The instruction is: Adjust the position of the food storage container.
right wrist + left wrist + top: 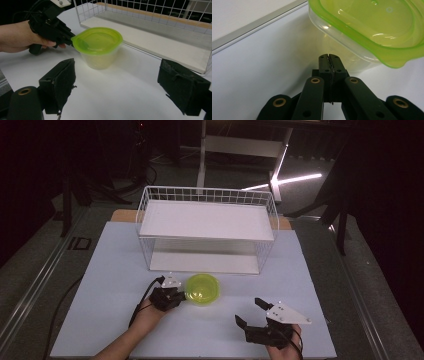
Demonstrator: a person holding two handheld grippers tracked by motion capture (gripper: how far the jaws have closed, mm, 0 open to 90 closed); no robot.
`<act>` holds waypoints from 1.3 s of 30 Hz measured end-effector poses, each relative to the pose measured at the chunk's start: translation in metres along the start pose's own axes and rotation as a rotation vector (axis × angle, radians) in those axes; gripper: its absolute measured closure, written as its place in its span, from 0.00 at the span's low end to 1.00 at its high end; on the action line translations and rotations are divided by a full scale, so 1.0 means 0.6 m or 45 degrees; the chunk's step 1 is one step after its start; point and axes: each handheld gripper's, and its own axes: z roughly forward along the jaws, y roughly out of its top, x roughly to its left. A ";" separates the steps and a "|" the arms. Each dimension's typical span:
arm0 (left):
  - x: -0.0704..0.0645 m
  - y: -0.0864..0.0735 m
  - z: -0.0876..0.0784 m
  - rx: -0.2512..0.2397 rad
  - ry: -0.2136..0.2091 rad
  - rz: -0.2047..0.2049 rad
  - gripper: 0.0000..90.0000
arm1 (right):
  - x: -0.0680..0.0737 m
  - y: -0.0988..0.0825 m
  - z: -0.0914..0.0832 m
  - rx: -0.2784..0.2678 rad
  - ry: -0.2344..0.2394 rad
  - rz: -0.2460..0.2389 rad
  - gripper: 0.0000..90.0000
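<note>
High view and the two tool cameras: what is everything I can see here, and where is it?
Container: one, clear with a lime-green lid, on the table in front of the rack, by the left tool's tip.
Wire rack: one, white, two shelves, at the back of the table.
Table: one, pale top, under everything.
Left tool: one, black, jaws shut with nothing between them, tip at the container's lid edge; contact unclear.
Right tool: one, black, jaws open, nearer the person, apart from the container.
Hands: two, left hand and right hand, each holding a tool.

High view looks down over the table; both gripper views sit low, close, sharing the green-lidded container.
</note>
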 end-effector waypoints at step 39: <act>-0.024 -0.008 -0.108 -0.184 -0.089 -0.035 0.08 | -0.007 0.013 0.020 0.034 0.039 0.079 0.16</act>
